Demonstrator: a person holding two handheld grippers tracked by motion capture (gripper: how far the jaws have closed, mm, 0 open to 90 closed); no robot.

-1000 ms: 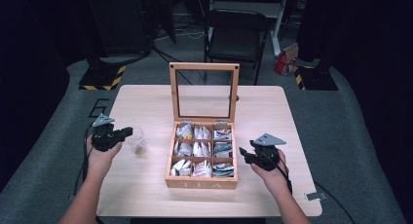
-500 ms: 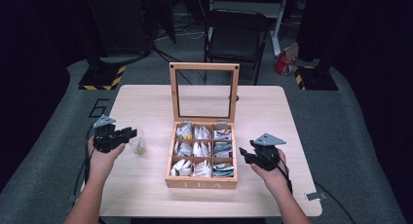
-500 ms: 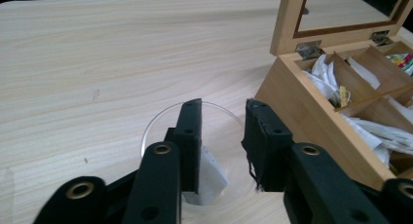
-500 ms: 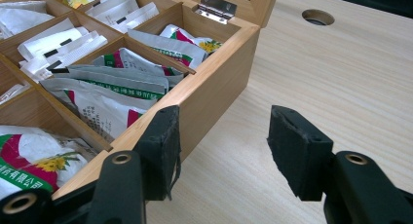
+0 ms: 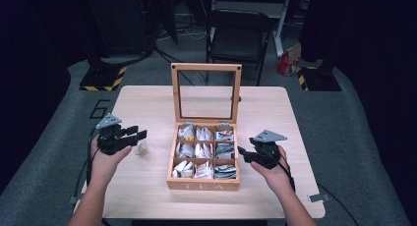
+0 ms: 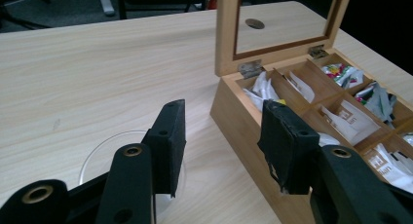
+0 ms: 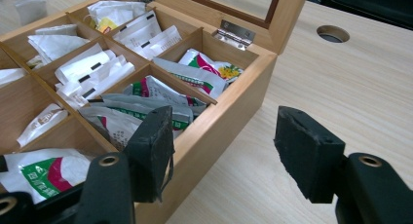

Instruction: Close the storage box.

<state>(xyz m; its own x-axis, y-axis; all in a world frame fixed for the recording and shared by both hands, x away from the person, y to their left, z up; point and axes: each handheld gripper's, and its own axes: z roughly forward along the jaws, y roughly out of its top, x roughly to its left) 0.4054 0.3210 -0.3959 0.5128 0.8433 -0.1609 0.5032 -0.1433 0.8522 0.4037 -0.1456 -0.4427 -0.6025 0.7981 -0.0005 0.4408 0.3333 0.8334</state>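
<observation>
A wooden tea box point(image 5: 202, 184) stands mid-table with its glass-paned lid point(image 5: 205, 69) upright and several compartments of tea bags point(image 5: 204, 150). My left gripper point(image 5: 137, 133) hovers left of the box, open, its jaws having just been opening with nothing between them. Just below it stands a small clear cup point(image 5: 142, 148); its rim point(image 6: 104, 148) shows under the left jaw of the left gripper point(image 6: 224, 112). My right gripper point(image 5: 243, 152) sits at the box's right side. The right gripper point(image 7: 226, 121) has also just been opening; the box's right wall point(image 7: 219, 131) lies between its jaws, untouched.
The table point(image 5: 147, 196) has a round cable hole point(image 7: 332, 34) behind the box. A black chair point(image 5: 238, 37) stands beyond the far edge. Tea bags with green print point(image 7: 156, 100) fill the compartments nearest my right gripper.
The left gripper's jaws have spread apart and the hand has lifted slightly beside the clear cup. The right gripper's jaws stand a little wider; that hand has stayed put.
</observation>
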